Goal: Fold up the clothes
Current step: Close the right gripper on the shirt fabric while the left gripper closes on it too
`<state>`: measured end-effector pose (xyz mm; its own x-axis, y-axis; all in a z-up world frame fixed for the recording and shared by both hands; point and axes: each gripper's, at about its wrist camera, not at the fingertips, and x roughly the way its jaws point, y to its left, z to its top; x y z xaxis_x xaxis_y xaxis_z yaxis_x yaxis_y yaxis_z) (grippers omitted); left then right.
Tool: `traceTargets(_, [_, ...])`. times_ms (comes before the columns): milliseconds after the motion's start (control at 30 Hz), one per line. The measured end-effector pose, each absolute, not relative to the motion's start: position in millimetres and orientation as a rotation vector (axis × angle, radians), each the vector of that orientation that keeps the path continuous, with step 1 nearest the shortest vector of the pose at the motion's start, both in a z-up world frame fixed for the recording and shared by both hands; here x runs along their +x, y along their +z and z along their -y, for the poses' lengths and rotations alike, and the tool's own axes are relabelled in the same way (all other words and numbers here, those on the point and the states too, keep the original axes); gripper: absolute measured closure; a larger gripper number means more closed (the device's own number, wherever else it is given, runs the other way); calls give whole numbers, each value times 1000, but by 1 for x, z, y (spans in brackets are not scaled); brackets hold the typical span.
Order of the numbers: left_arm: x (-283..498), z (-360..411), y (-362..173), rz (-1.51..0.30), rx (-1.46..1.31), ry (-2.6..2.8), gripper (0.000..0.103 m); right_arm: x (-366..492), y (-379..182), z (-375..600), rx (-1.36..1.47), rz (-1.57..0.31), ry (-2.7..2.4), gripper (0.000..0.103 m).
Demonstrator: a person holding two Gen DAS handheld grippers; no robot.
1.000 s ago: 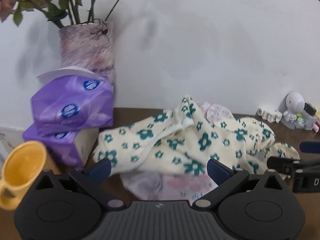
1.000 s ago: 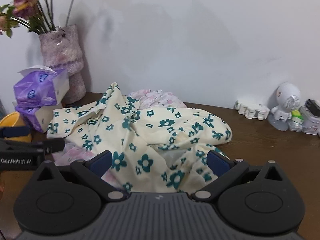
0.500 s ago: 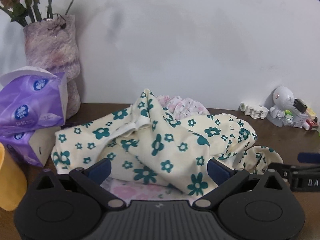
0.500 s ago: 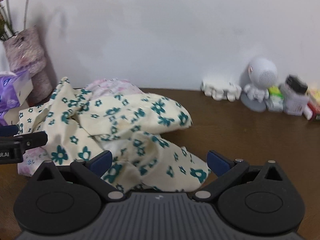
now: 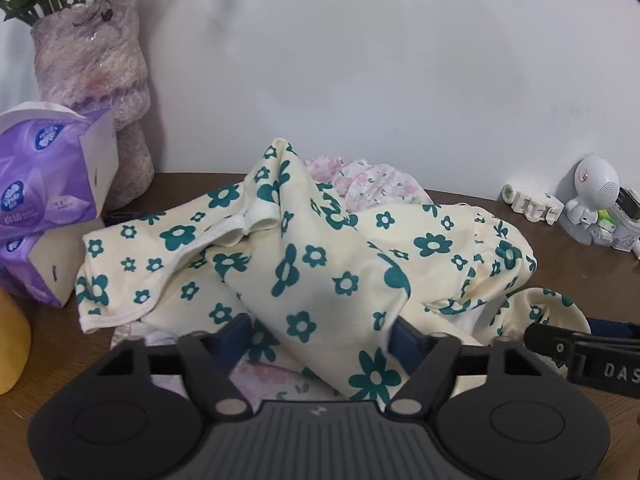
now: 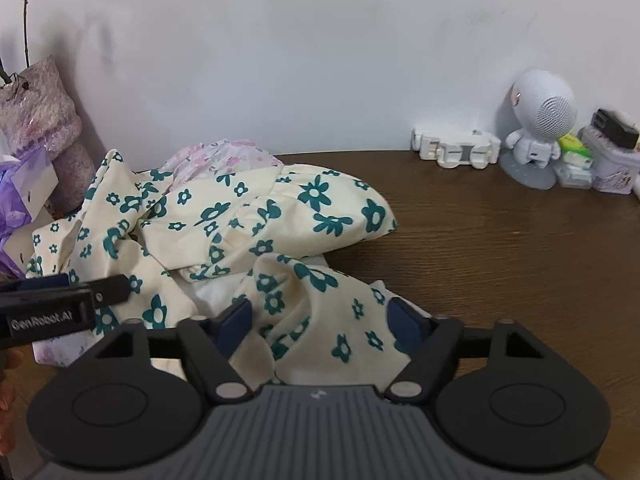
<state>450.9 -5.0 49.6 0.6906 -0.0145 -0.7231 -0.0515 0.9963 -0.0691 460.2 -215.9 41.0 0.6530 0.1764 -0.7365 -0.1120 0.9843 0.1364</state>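
A cream garment with teal flowers [image 5: 320,264] lies crumpled on the brown table [image 6: 500,248]; it also shows in the right wrist view [image 6: 256,232]. A pink floral garment [image 5: 368,180] lies under and behind it. My left gripper [image 5: 320,332] is open, its jaws on either side of a fold at the garment's near edge. My right gripper [image 6: 318,318] is open, its jaws on either side of the garment's near right corner. Each gripper shows at the edge of the other's view.
A purple vase [image 5: 92,92] and purple tissue packs [image 5: 44,184] stand at the back left, with a yellow cup [image 5: 12,344] at the left edge. A white figurine speaker [image 6: 540,128], white block letters [image 6: 456,148] and small containers [image 6: 608,160] stand at the back right.
Both grippers have moved forward and down to the cream garment, so its cloth now lies between each pair of jaws. The right view has swung to the right.
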Motion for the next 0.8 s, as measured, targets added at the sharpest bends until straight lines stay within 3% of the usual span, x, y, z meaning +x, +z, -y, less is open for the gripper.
traceTargets(100, [452,8,51,-812,-90,28,51,465,39,214,102,-856,182,63])
traceTargets(167, [451,11,55,-810,-80,34,68,466,38,212,101,-863,196,72])
traceTargets(267, [451,18,61,-810,-41,18,84,466,41,209,87,-866,216,76])
traceTargets(400, [452,20,61,-815,-44,13,90,467,42,209,83,-874,226,76])
traceTargets(467, [451,20,59,-812,-41,11,91,466,42,207,63,-875,220,80])
traceTargets(600, [450,17,60,-798,-51,-2,92,465,43,205,50,-872,218,87])
traceTargets(800, [448,11,61,-776,-80,-21,91,463,45,201,28,-850,196,88])
